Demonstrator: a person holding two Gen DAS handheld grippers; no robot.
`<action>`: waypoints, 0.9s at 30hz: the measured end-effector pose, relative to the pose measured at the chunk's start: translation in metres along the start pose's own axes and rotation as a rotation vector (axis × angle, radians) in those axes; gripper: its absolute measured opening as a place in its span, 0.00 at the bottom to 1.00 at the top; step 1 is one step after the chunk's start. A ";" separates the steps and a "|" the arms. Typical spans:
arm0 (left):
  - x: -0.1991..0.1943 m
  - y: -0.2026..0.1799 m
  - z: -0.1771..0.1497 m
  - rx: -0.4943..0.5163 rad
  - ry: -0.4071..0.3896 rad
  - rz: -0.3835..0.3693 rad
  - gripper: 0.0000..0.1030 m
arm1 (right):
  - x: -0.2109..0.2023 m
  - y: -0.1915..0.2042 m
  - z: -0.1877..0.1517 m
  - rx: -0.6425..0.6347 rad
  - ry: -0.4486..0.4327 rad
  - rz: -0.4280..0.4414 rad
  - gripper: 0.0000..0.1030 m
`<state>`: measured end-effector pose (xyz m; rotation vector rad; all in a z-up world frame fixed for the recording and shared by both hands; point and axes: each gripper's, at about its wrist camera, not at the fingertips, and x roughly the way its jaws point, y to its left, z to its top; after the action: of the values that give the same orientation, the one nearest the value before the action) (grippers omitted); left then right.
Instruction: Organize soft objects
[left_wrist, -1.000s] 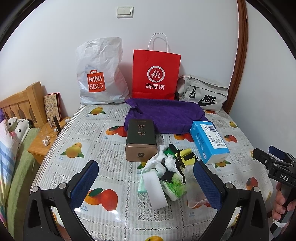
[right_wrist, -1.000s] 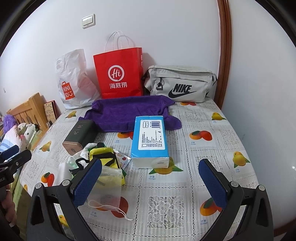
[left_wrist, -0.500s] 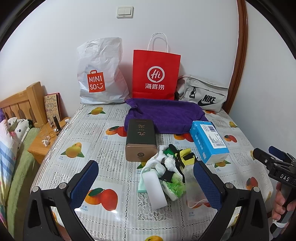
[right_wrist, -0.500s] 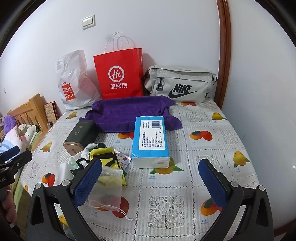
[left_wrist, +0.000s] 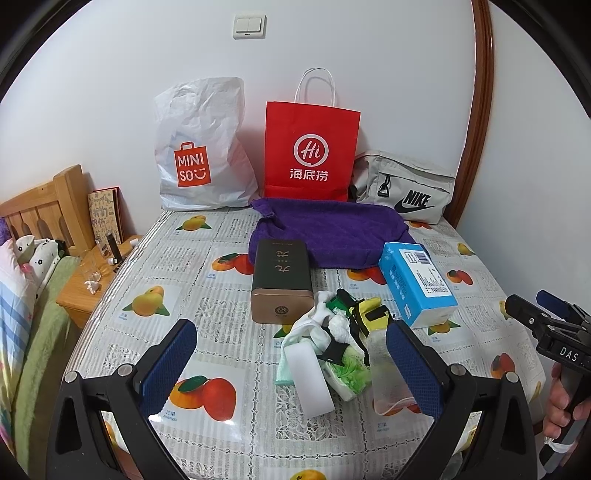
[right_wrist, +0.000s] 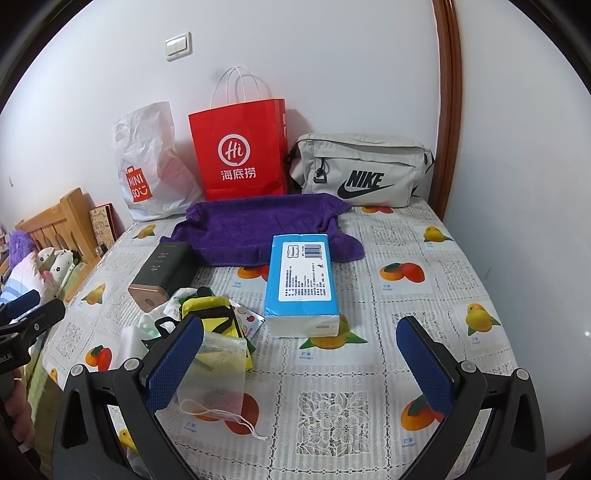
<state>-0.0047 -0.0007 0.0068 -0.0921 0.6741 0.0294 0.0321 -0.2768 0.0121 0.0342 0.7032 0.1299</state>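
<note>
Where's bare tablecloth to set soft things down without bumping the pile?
Free patches: the right side of the table, between the tissue pack and the wall, and the left side, between the dark tin and the table's left edge. Crowded: the centre, where the soft pile sits between tin and tissue pack, and the back, filled by the purple towel and bags.

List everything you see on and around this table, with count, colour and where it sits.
Plastic bag: 1, white, back left at the wall.
Paper bag: 1, red, back centre.
Waist bag: 1, grey, back right.
Towel: 1, purple, in front of the bags.
Tin box: 1, dark with gold end, mid table.
Tissue pack: 1, blue, right of the box.
Pile of soft items: 1, white, green, yellow, near front.
Mesh pouch: 1, clear, front of pile.
Nightstand: 1, wooden, left.
Left gripper: open, above the pile.
Right gripper: open, above the table.
</note>
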 end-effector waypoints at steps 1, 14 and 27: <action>0.000 0.000 0.000 0.000 -0.001 0.001 1.00 | -0.001 0.000 0.000 0.000 -0.001 0.000 1.00; -0.002 0.001 0.005 0.006 -0.008 -0.009 1.00 | 0.000 0.001 -0.001 0.000 -0.005 0.008 1.00; 0.040 0.004 -0.014 0.012 0.090 -0.011 1.00 | 0.036 0.005 -0.018 -0.022 0.067 0.050 0.99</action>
<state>0.0173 0.0023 -0.0295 -0.0857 0.7636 0.0102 0.0474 -0.2670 -0.0244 0.0264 0.7675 0.1874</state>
